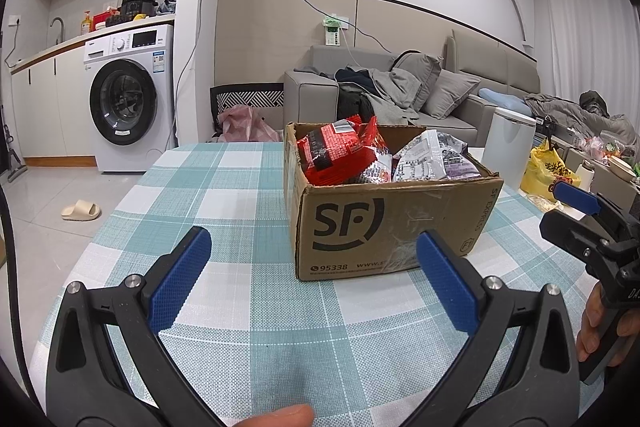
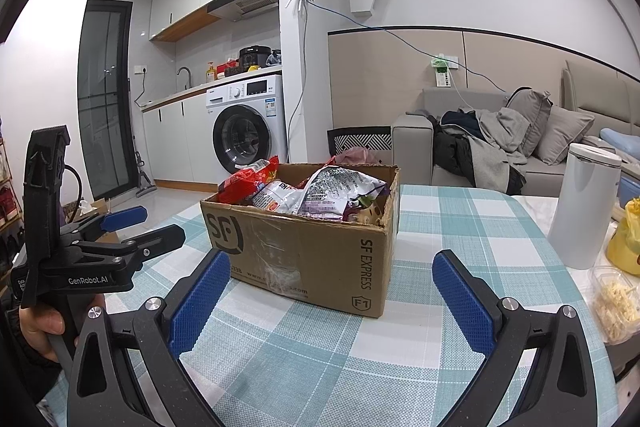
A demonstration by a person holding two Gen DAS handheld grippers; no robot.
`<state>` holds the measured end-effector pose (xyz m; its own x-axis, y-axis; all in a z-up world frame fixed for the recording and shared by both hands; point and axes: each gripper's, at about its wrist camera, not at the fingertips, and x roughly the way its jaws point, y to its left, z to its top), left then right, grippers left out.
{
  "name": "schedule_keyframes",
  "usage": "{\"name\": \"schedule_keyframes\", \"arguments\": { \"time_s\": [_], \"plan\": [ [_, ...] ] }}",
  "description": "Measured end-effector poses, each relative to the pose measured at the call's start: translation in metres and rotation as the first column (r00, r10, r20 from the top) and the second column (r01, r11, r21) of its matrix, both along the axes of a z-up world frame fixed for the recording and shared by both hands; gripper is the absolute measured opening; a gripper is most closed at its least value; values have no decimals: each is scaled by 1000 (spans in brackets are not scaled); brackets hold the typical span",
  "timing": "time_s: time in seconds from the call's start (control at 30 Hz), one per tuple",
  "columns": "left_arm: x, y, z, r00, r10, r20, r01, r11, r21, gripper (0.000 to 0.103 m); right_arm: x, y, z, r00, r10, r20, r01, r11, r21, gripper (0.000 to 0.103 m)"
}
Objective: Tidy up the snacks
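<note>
Snack box on the checked table, both tools empty.

Left wrist view: the left tool (image 1: 312,275) hovers with fingers spread wide before the cardboard box (image 1: 392,223), where a red snack bag (image 1: 340,151) and a silver-purple bag (image 1: 432,157) sit.
Right wrist view: the right tool (image 2: 330,299) is likewise spread apart, just short of the box; the white canister (image 2: 582,203) stands on the table (image 2: 320,347) to the right.

Cardboard box (image 1: 384,227) blocks ahead; bare tablecloth (image 1: 224,187) left.
</note>
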<state>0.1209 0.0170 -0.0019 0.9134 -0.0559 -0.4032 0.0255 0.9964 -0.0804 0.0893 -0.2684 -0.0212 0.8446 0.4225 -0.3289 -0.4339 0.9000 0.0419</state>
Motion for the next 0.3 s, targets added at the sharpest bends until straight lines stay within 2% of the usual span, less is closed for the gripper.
{"name": "schedule_keyframes", "arguments": {
  "time_s": [0.3],
  "plan": [
    [-1, 3, 2, 1000, 15, 6, -15, 1000, -2, 102, 0, 0, 0, 1000, 0, -1, 0, 1000, 0, 103]
  ]
}}
